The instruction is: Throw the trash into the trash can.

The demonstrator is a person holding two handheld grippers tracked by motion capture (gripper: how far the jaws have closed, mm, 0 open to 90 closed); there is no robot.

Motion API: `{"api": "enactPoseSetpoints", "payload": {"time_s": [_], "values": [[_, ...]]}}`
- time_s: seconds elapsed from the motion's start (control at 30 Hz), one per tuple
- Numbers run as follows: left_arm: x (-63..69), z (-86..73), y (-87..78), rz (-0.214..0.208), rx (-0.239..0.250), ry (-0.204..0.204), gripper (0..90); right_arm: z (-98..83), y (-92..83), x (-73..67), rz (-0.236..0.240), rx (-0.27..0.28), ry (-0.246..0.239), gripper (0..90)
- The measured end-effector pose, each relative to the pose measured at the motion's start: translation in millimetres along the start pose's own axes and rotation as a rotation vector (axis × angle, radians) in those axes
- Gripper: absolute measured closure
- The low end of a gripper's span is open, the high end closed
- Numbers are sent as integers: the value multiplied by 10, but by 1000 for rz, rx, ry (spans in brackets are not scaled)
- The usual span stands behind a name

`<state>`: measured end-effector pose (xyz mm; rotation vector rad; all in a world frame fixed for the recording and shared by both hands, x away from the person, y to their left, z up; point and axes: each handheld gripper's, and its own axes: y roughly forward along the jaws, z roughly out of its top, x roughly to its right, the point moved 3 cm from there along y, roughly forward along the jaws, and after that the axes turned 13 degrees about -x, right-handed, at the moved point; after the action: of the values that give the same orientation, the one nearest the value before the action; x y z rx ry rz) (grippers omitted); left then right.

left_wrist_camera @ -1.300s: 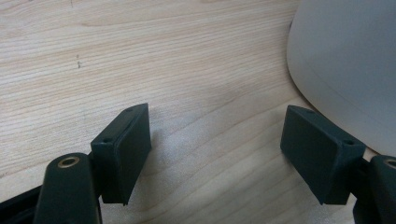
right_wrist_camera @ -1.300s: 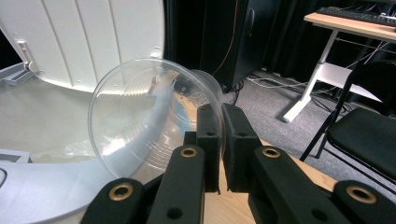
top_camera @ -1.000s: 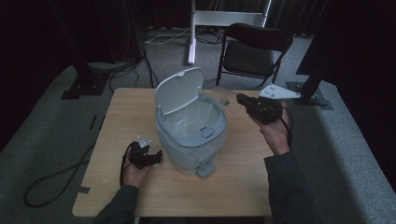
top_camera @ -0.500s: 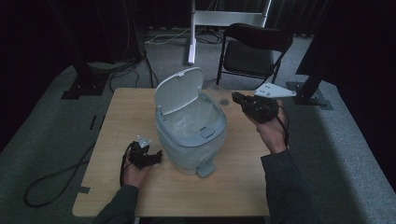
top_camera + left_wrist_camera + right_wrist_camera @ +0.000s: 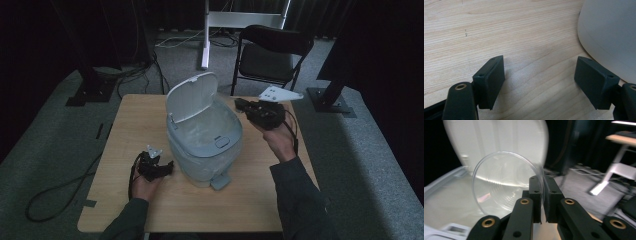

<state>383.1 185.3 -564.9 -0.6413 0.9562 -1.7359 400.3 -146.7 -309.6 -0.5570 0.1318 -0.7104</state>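
Observation:
A pale grey bin (image 5: 205, 145) stands mid-table with its lid (image 5: 192, 97) tipped up. My right gripper (image 5: 241, 104) is held at the bin's right rim, pointing over the opening. In the right gripper view a clear plastic cup (image 5: 504, 187) lies on its side before the raised lid (image 5: 499, 140), its rim pinched in my right gripper (image 5: 543, 195). Those jaws have just been opening, and the cup wall is still between the pads. My left gripper (image 5: 167, 167) rests open on the table by the bin's left side (image 5: 609, 32), with nothing between its fingers (image 5: 491, 80).
The wooden table (image 5: 135, 120) has bare wood left of and in front of the bin. A black folding chair (image 5: 272, 50) stands behind the table, with a white stand (image 5: 205, 35) and cables on the floor beside it.
My right hand has carried its gripper leftward, from beside the bin to over its right rim. The left hand and the bin have stayed put.

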Motion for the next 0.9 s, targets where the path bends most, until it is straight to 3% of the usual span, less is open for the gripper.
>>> {"api": "enactPoseSetpoints", "payload": {"time_s": [0.1,0.33,0.9], "values": [[0,0,0,0,0,0,243,38,43,-58,30,7,-18,688],[2,2,1,0,1,-1,242,98,16,29,-11,18,11,685],[3,4,3,-1,1,-1,243,221,116,196,-23,15,63,667]]}}
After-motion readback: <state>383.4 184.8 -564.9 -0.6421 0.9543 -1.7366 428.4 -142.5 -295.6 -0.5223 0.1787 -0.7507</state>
